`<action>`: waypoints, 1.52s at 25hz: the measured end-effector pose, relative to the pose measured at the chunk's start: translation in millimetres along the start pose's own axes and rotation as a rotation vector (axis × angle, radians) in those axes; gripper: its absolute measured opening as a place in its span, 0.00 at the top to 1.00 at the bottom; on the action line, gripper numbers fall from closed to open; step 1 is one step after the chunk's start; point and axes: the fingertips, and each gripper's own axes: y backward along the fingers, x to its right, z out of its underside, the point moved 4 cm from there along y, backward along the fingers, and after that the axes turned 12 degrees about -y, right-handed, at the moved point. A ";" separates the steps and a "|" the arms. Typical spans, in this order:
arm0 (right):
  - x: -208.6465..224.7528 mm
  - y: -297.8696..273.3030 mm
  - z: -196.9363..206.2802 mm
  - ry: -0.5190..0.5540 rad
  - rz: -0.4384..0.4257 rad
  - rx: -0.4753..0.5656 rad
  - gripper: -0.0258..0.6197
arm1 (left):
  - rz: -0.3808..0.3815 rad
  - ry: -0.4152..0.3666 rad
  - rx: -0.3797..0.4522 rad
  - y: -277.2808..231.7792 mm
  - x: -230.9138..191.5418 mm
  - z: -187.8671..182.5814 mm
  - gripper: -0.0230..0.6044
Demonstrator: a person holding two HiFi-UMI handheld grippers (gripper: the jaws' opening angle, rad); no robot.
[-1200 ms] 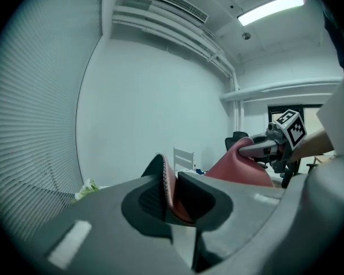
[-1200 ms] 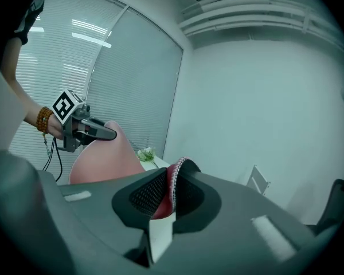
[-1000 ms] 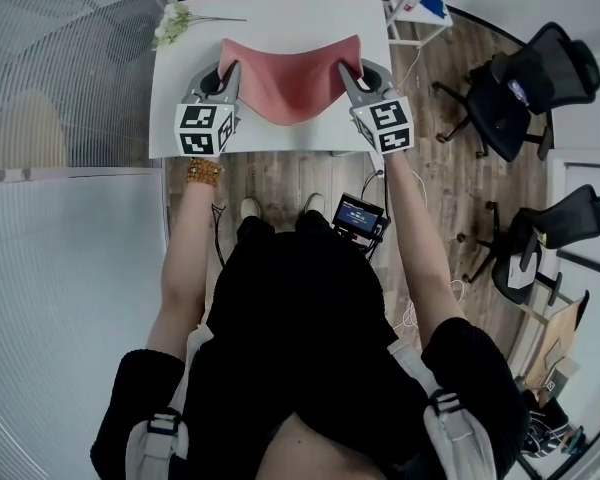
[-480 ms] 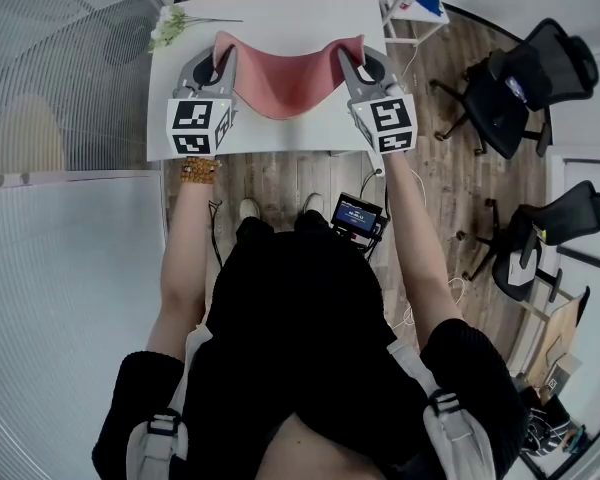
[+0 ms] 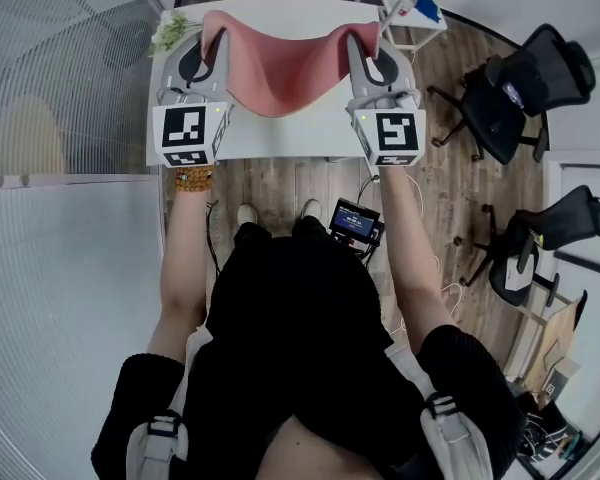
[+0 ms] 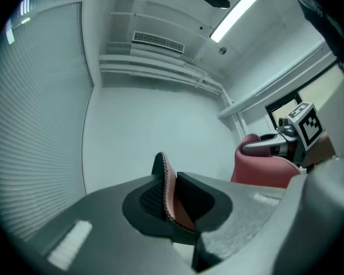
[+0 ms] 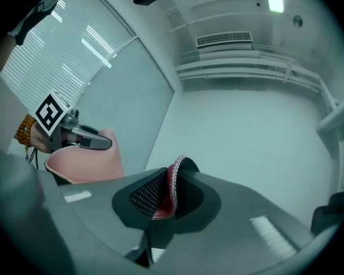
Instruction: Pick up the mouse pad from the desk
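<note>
The pink mouse pad [image 5: 280, 68] hangs in a sagging curve above the white desk [image 5: 270, 133], held up by its two side edges. My left gripper [image 5: 212, 40] is shut on its left edge, and the pad's stitched rim [image 6: 167, 193] shows pinched between the jaws. On the other side my right gripper [image 5: 357, 46] is shut on the right edge, whose red stitched rim [image 7: 171, 191] sits between the jaws. Each gripper view looks level at the room wall, with the opposite gripper and the pad's far end [image 6: 264, 168] [image 7: 83, 162] visible.
A small bunch of white flowers [image 5: 168, 30] lies at the desk's far left corner. A white rack [image 5: 405, 3] stands right of the desk. Two black office chairs [image 5: 525, 83] [image 5: 540, 243] stand on the wooden floor at right. A glass partition [image 5: 60, 78] runs along the left.
Both grippers have risen together, lifting the pad off the desk. The pad now hangs higher, and its sagging middle is off the desk top.
</note>
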 end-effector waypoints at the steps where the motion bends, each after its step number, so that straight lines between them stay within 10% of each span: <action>1: -0.7 2.0 -6.3 -0.006 0.011 0.018 0.89 | -0.014 -0.011 0.015 2.1 -2.0 -7.9 0.92; 14: -11.3 23.7 -45.2 -0.058 0.031 0.082 0.89 | -0.093 -0.086 0.146 37.3 -16.1 -54.4 0.92; 38: -13.1 30.8 -34.6 -0.014 0.043 0.018 0.89 | -0.045 -0.211 0.121 44.2 3.3 -41.3 0.91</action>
